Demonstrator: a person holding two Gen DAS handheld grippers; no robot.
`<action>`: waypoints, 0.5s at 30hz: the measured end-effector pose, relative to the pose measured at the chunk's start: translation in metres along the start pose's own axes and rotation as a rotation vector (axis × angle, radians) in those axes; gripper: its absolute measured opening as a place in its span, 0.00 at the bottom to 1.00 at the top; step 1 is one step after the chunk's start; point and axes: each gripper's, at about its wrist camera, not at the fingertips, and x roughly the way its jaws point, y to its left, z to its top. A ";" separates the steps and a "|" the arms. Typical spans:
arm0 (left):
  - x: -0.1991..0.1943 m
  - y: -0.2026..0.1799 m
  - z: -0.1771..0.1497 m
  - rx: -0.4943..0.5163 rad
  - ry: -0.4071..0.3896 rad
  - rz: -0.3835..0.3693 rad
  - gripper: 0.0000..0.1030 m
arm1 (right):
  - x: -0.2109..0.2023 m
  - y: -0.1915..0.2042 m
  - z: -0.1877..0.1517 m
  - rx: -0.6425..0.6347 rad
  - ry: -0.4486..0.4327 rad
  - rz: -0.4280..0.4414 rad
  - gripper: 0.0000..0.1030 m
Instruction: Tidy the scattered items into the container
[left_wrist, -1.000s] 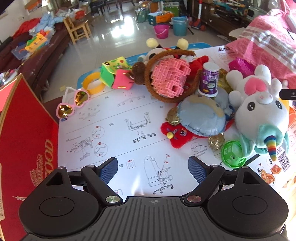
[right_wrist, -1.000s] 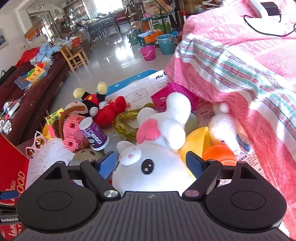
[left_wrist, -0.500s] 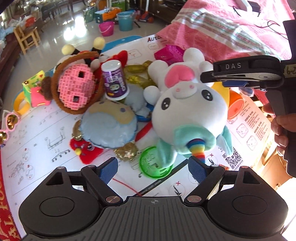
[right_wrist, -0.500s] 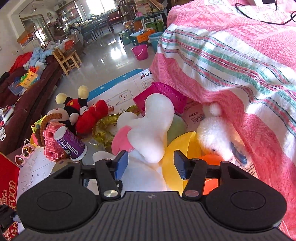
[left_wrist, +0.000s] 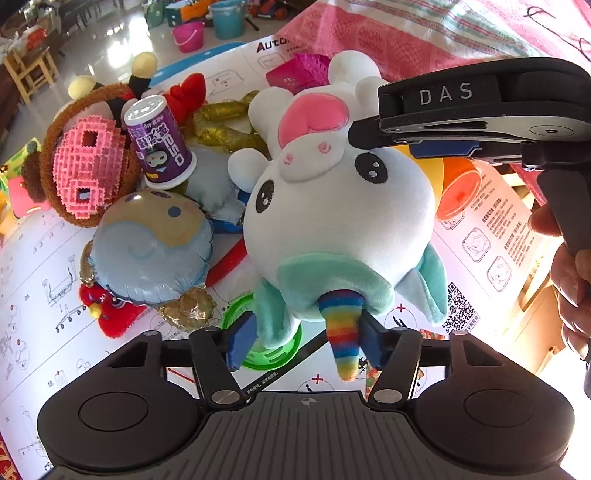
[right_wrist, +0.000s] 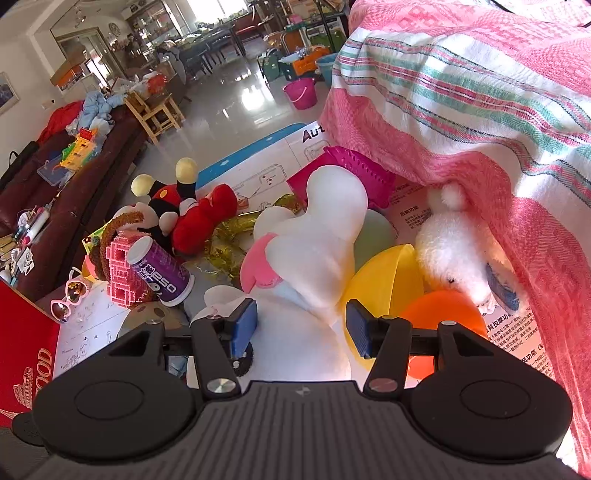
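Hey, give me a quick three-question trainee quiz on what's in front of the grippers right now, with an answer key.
1. True or false: the heart sunglasses have a blue frame.
2. Which toy sits between the pads of both the left gripper and the right gripper?
3. Fill in: the can beside the pink block figure is ____.

Key
1. False: the frame is pink.
2. The unicorn plush. Both pairs of jaws have just been closing on it.
3. Purple.
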 end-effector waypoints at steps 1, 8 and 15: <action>0.001 0.002 0.000 -0.009 0.008 -0.006 0.54 | 0.000 0.001 -0.001 -0.001 0.003 0.004 0.58; 0.003 0.028 -0.009 -0.060 0.050 -0.014 0.21 | -0.001 0.023 -0.012 -0.047 0.050 0.064 0.53; -0.006 0.066 -0.030 -0.131 0.066 0.009 0.21 | -0.006 0.047 -0.032 -0.087 0.102 0.122 0.54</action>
